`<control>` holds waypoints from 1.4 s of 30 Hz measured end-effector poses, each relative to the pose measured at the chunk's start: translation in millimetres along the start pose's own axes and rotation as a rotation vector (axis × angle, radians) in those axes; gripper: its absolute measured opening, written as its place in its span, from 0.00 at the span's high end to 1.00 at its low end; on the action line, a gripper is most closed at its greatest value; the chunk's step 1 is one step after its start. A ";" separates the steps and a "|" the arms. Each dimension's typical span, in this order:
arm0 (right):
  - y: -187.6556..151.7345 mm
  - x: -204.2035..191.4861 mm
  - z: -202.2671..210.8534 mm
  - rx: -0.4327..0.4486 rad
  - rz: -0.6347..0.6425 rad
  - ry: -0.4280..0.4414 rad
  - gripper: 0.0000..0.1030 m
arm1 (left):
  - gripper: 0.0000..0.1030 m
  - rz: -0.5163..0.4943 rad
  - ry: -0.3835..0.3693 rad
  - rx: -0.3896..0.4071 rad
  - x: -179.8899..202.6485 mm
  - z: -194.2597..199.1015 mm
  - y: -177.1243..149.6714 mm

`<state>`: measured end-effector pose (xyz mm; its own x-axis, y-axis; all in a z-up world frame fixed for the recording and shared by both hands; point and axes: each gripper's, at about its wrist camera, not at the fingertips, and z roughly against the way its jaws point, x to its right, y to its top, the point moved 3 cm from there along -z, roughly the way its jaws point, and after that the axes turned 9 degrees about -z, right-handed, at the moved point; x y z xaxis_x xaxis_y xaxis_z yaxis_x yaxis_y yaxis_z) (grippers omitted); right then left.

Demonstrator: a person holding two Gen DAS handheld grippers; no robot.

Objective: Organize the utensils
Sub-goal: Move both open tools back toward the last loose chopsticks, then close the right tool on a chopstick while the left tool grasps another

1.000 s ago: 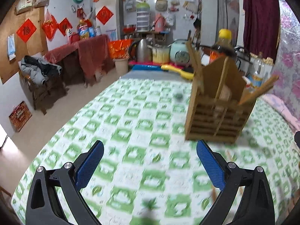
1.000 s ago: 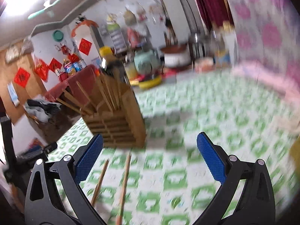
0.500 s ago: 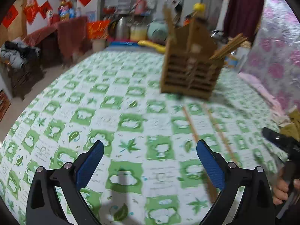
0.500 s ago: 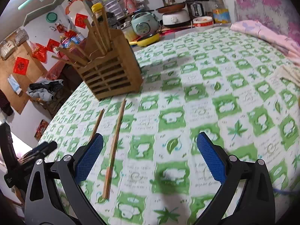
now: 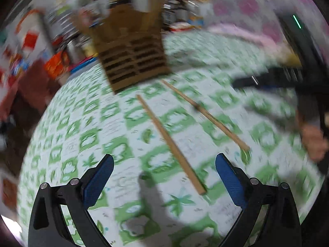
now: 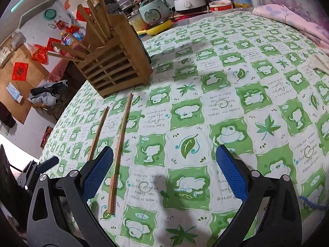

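Left gripper (image 5: 164, 170) has swung down and in since a second ago, jaws spread wide, nothing held, and the nearer chopstick (image 5: 170, 142) now runs up from between its blue pads toward frame centre; a second ago this view showed only the holder and bare cloth, so the arm looks to be lining up a pick; the view is heavily motion-blurred, so whether the pads are down at cloth level cannot be told; right gripper (image 6: 164, 170) is also wide and empty, lowered closer to the green-check tablecloth (image 6: 226, 107) than before; in its view the longer chopstick (image 6: 120, 150) passes just inside the left pad at lower left, and the shorter-looking one (image 6: 98, 131) lies just left of it with its near end hidden behind that finger; the second chopstick (image 5: 205, 113) sits right of centre in the left view, both apart and unlifted; further up, the wooden utensil holder (image 6: 115, 65) stands upright at upper left, already holding several sticks, compartments not readable; in the left view it (image 5: 133, 61) is a smear at top centre; a hand (image 5: 314, 140) at that view's right edge is blurred and cut off; background clutter beyond is unreadable.
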<state>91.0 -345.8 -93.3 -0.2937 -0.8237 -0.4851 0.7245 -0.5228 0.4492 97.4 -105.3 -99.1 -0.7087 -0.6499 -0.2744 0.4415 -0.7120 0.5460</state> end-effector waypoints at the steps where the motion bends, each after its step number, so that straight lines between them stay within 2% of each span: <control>1: 0.3 0.7 -0.1 0.000 -0.002 0.000 0.06 | 0.06 -0.045 0.022 -0.016 7.9 -2.8 0.0; 3: 0.5 1.4 -0.3 -0.001 -0.006 0.000 0.06 | 0.04 -0.086 0.079 -0.025 15.4 -4.7 0.8; 7: 0.9 1.9 -0.4 0.000 -0.007 0.000 0.06 | 0.04 -0.012 0.046 -0.059 -1.3 -12.0 -2.0; 8: 0.9 1.9 -0.2 0.000 -0.007 0.000 0.06 | 0.04 0.029 0.047 -0.075 -9.7 -15.4 -3.2; 10: 0.7 1.8 0.4 0.003 -0.007 0.001 0.06 | 0.04 0.112 0.110 -0.115 -29.0 -22.0 -6.9; 11: 0.5 1.6 0.8 0.005 -0.005 0.003 0.06 | 0.04 0.189 0.115 -0.143 -44.3 -26.7 -10.9; 14: -0.8 -2.2 2.1 0.014 0.019 0.000 0.06 | 0.05 0.379 0.071 -0.175 -78.6 -33.5 -24.1; 17: -5.3 -12.8 4.2 0.032 0.085 -0.013 0.06 | 0.05 0.501 0.018 -0.160 -98.2 -34.6 -32.1; 19: -9.9 -22.4 4.3 0.034 0.141 -0.024 0.06 | 0.05 0.523 0.003 -0.143 -102.5 -34.6 -32.5; 22: -16.7 -35.9 4.3 0.024 0.218 -0.014 0.06 | 0.05 0.504 0.014 -0.153 -103.6 -36.0 -33.1; 27: -36.7 -56.3 3.6 -0.033 0.340 0.012 0.06 | 0.05 0.486 0.011 -0.155 -102.4 -37.0 -31.8; 30: -47.2 -65.7 2.9 -0.048 0.400 -0.012 0.07 | 0.05 0.492 0.007 -0.151 -101.2 -37.0 -30.5; 32: -52.9 -70.7 1.6 -0.058 0.438 -0.034 0.14 | 0.05 0.489 0.009 -0.153 -101.5 -37.2 -30.6; 35: -62.6 -76.5 -2.0 -0.091 0.489 -0.052 0.31 | 0.05 0.484 0.013 -0.155 -101.2 -35.9 -31.6; 37: -74.6 -77.8 -5.8 -0.125 0.517 -0.059 0.48 | 0.05 0.486 0.012 -0.154 -101.4 -35.8 -31.7; 39: -83.3 -80.1 3.1 -0.076 0.569 -0.093 0.66 | 0.05 0.486 0.011 -0.154 -101.5 -35.7 -31.4; 40: -83.5 -78.4 4.0 -0.079 0.563 -0.087 0.80 | 0.05 0.487 0.011 -0.153 -101.5 -35.9 -31.7; 42: -76.4 -67.5 6.2 -0.087 0.503 -0.074 0.86 | 0.05 0.484 0.013 -0.155 -101.4 -35.8 -31.4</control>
<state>51.6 -251.7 -90.3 0.0636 -0.9835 -0.1696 0.8358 -0.0403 0.5475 175.1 -26.6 -116.8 -0.3961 -0.9178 -0.0293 0.7949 -0.3586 0.4894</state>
